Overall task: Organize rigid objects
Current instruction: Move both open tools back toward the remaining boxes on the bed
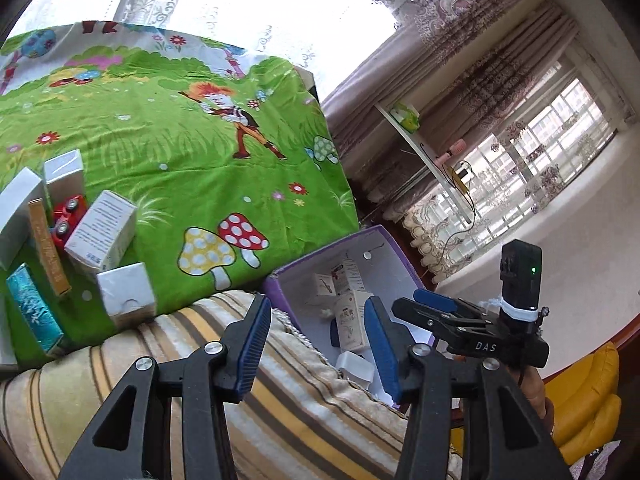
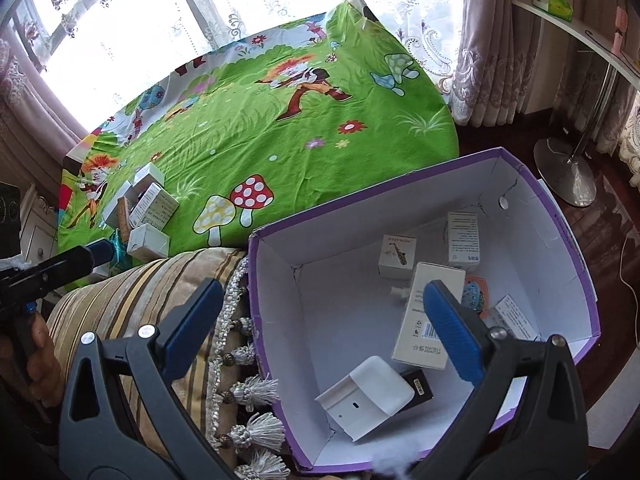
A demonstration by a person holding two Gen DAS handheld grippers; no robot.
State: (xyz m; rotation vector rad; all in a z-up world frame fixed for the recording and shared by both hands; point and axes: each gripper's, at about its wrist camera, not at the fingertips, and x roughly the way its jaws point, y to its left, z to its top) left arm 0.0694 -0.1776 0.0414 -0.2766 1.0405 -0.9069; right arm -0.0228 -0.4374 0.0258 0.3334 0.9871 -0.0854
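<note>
Both grippers are hanging wide apart and empty: the right gripper (image 2: pixel 324 332) over the purple-rimmed white cardboard box (image 2: pixel 560 216), the left gripper (image 1: pixel 316 344) beside it. Remaining small cartons (image 1: pixel 100 236) are clustering on the green cartoon cloth (image 1: pixel 192 128); best approached squarely across a carton's narrow faces.

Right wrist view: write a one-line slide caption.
Open right claw hovers over purple box holding small cartons; more cartons wait on green cloth.

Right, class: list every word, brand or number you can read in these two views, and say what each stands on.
"DAS": on the right gripper, black body.
"SOBEI" or similar, uncertain: on the black box in the purple box.
Print on the saxophone carton, the barcode carton and the table cartons: too small to read.
</note>
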